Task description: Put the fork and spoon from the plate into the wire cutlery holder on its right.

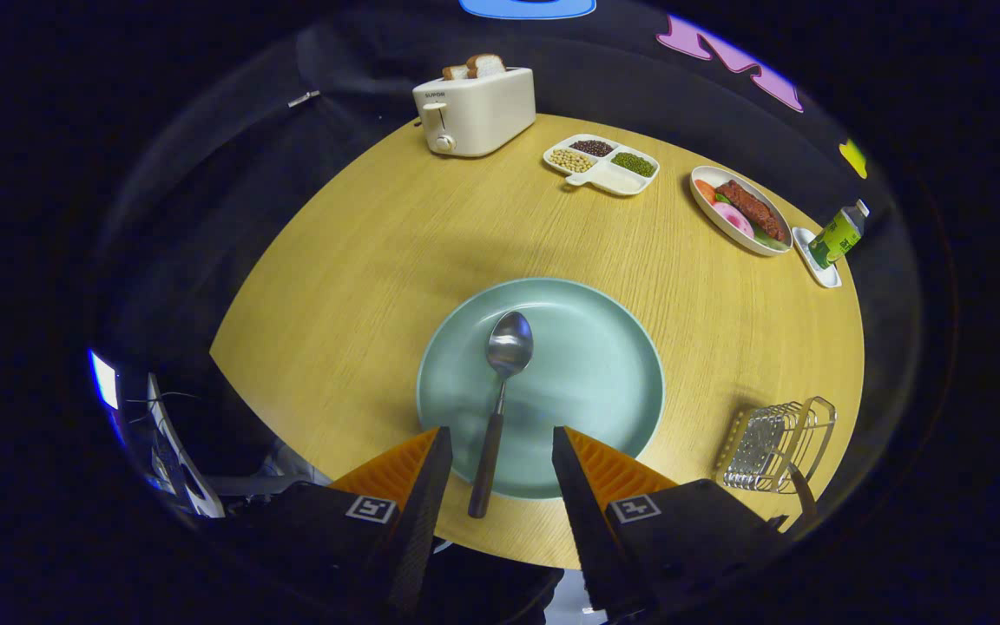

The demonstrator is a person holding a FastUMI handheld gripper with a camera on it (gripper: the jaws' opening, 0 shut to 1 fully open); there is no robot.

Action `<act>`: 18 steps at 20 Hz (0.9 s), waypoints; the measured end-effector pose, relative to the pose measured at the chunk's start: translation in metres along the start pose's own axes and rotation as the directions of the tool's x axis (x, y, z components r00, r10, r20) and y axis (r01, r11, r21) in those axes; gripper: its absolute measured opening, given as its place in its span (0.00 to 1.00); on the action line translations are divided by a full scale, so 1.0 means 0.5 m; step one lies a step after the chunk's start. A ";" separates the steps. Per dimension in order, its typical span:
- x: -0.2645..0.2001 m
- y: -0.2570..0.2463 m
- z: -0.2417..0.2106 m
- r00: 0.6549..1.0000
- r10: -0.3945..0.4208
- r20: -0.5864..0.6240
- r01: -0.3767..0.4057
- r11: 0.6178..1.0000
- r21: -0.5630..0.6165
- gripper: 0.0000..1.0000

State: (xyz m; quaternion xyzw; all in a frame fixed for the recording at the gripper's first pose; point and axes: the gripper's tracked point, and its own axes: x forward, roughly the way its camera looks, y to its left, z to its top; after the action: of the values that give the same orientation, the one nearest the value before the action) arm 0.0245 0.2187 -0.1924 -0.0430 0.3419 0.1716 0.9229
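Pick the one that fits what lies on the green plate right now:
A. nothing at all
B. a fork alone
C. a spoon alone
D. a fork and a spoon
C: only the spoon lies on the plate, its handle running back between the open gripper fingers.

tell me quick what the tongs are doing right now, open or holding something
Tongs: open, holding nothing; the spoon handle lies between the fingers, untouched.

The gripper (494, 451) hangs above the near rim of the plate (604, 365), its fingers (420, 473) spread wide apart and gripping nothing, one to each side of the spoon (500, 391) handle, pointing forward.
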 end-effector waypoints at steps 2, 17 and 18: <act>0.042 0.010 -0.013 1.000 -0.014 -0.027 0.013 1.000 -0.006 0.74; 0.123 0.000 -0.037 0.989 -0.040 -0.144 0.046 0.998 0.040 0.09; 0.116 0.000 -0.031 0.990 -0.030 -0.136 0.037 0.998 0.043 0.06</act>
State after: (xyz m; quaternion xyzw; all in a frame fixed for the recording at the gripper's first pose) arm 0.0559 0.2321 -0.2418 -0.0394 0.4070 0.1450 0.9010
